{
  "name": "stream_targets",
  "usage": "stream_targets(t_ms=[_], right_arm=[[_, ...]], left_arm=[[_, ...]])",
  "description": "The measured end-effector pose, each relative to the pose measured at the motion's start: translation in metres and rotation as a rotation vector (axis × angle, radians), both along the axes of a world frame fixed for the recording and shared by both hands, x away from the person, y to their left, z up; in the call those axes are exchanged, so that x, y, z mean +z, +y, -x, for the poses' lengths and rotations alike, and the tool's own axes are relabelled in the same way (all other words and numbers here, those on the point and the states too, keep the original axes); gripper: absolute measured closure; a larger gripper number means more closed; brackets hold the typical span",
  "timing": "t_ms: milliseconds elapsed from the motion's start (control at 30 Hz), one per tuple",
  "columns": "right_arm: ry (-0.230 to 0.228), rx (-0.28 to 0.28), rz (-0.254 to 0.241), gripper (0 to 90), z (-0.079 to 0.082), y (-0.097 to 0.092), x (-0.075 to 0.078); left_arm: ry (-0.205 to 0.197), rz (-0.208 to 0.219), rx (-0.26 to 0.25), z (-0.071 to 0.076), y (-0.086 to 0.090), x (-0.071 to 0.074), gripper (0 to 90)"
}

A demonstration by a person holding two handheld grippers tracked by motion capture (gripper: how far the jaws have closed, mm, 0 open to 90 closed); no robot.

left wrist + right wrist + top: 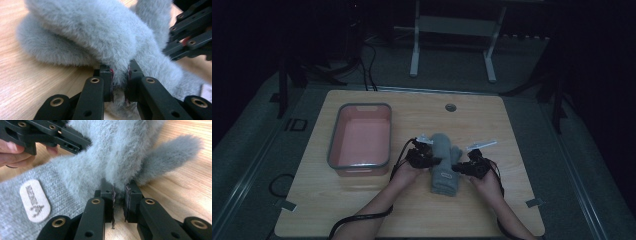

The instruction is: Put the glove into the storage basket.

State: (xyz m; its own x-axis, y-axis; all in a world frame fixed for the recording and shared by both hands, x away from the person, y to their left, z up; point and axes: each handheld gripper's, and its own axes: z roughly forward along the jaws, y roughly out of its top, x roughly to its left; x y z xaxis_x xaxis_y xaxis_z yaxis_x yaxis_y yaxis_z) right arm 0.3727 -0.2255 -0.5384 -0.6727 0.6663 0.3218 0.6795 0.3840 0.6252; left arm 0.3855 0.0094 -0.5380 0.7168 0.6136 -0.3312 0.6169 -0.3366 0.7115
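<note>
Currently we log a grey fuzzy glove (444,165) lying on the wooden table (362,200), approx centre, just right of a grey-rimmed pink bin (360,135). Left gripper (424,157) sits at the glove's left edge; in the left gripper view its jaws are clamped on a pinch of the fur, w/ the glove's body arching over them. Right gripper (467,166) sits at the glove's right edge; right gripper view shows its jaws closed on a fold of fur near the thumb (172,155), which sticks out over the wood. Pale oval label (35,200) sits on the knit cuff (15,220). Both hands hold the grippers from below. Room around the table is dark.
</note>
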Motion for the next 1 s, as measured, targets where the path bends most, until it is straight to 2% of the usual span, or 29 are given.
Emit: stream_targets(t_ms=[100,267,400,500,600,867,1000], right_arm=[[0.0,0.012,-0.038,81.4,0.0,-0.006,0.009],[-0.02,0.016,-0.072,81.9,0.0,-0.013,0.023],[-0.046,0.016,-0.1,82.2,0.002,-0.015,0.038],[-0.071,0.016,-0.122,82.3,0.004,-0.014,0.05],[-0.086,0.016,-0.149,82.4,0.003,-0.014,0.061],[-0.138,0.029,-0.169,82.4,-0.001,-0.003,0.086],[-0.142,0.038,-0.19,82.4,-0.005,0.002,0.095]], left_arm=[[-0.004,0.015,-0.007,0.0,-0.001,0.009,80.9],[-0.021,0.036,-0.015,0.002,0.0,0.026,80.9],[-0.053,0.038,-0.018,0.003,0.002,0.043,80.9],[-0.087,0.036,-0.029,0.004,0.005,0.057,80.8],[-0.104,0.04,-0.031,0.004,0.009,0.068,80.8],[-0.131,0.043,-0.016,0.0,0.022,0.092,80.7],[-0.144,0.04,-0.009,-0.001,0.029,0.103,80.7]])
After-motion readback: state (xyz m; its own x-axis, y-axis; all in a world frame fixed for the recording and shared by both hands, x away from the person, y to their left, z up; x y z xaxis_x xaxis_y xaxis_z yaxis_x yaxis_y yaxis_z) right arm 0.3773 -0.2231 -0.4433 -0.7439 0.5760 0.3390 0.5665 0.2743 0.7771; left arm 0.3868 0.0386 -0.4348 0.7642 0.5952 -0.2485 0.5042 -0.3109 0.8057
